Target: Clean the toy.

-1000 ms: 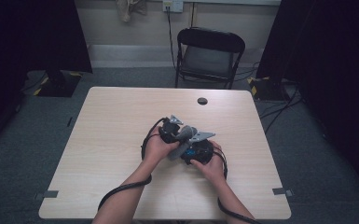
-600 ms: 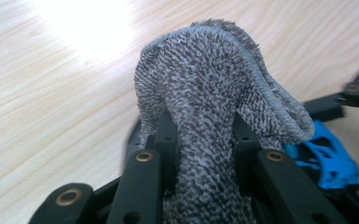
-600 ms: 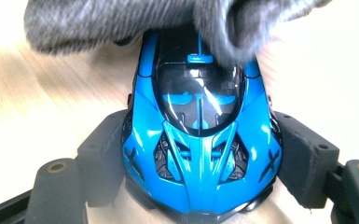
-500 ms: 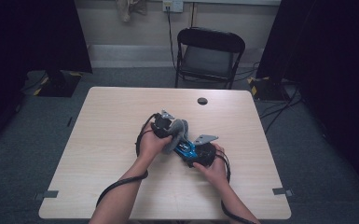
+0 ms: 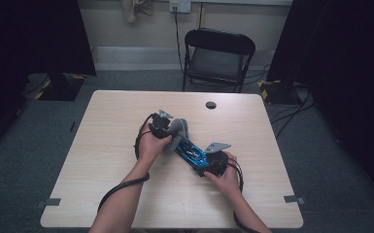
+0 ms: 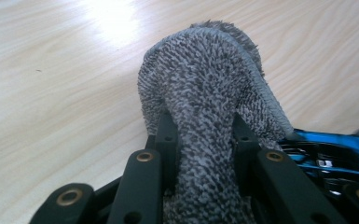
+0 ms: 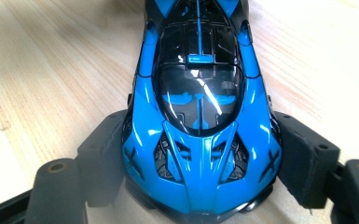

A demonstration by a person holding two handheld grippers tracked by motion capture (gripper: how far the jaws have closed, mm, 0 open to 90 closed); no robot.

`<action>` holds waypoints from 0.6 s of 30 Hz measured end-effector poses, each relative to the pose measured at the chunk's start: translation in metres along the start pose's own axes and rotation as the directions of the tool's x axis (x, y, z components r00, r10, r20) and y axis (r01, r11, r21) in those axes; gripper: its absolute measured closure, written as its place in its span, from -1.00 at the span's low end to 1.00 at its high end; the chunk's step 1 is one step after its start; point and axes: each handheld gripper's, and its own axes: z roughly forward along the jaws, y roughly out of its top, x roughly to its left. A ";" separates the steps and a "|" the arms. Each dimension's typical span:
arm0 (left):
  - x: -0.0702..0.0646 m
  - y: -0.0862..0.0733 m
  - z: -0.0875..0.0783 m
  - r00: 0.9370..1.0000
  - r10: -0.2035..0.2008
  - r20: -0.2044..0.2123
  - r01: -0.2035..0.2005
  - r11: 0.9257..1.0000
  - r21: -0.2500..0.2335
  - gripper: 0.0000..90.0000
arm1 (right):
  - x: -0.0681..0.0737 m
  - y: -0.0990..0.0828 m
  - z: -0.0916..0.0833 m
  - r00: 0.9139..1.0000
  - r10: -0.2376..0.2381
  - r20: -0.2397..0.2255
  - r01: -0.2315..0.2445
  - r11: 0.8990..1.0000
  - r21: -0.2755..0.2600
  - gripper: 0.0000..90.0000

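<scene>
Pale wooden bench [image 5: 102, 170] is seen from above, with a black folding chair [image 5: 218, 58] behind it. Near the bench's middle, a blue toy car [image 7: 200, 116] is gripped at its sides by the right claw [image 5: 201, 162]. A grey cloth [image 6: 205, 107] is pinched tightly in the closed left claw [image 5: 172, 138], draped against the car's far end. Since a second ago, the left hand has been shifted leftward, and the car now lies more exposed.
</scene>
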 end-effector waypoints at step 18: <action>-0.085 -0.008 0.006 0.967 0.094 0.239 -0.102 0.995 0.020 0.59 | 0.000 0.000 0.000 1.000 0.002 -0.001 -0.002 1.000 0.001 -0.42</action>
